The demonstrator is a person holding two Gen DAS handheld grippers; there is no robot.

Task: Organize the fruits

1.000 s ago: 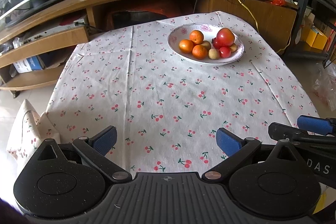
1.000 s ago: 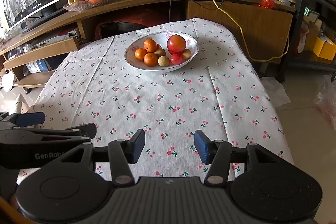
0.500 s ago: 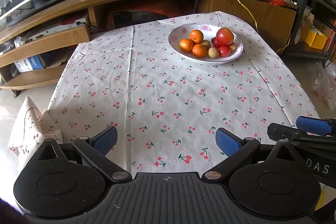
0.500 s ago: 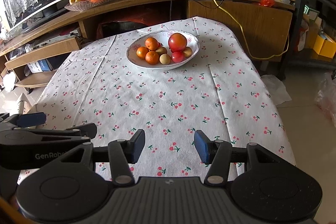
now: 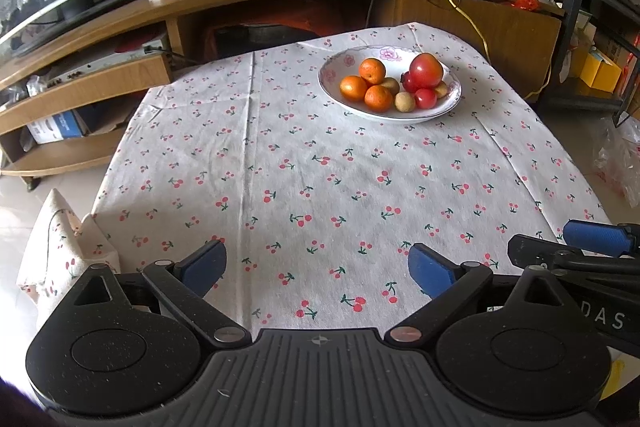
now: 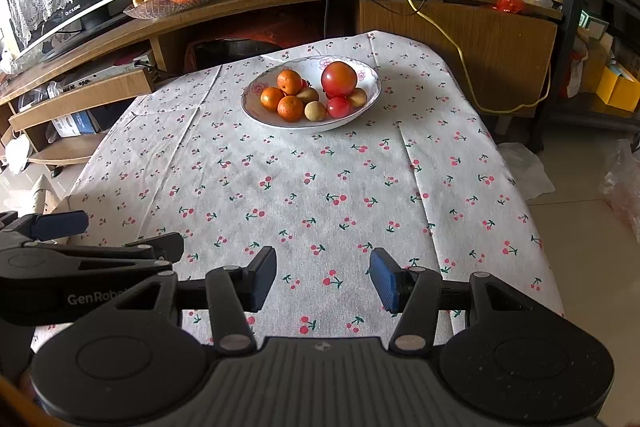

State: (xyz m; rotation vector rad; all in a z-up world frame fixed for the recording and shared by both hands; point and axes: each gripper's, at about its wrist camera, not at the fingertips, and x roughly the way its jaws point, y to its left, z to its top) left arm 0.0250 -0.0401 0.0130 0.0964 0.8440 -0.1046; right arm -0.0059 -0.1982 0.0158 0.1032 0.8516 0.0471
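The fruits all sit piled in the white bowl (image 6: 372, 95) at the far end of the bench (image 5: 320, 187): three small oranges (image 6: 290, 107), a big red one (image 6: 339, 79), smaller brownish ones, perhaps longans. The left gripper (image 5: 316, 267) and right gripper (image 6: 323, 281) hover over the near edge, jaws spread wide and empty. This fits fruit gathered or awaiting sorting; any pick should close gently around one fruit's middle.

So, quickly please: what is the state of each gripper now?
Left gripper: open, holding nothing.
Right gripper: open, holding nothing.
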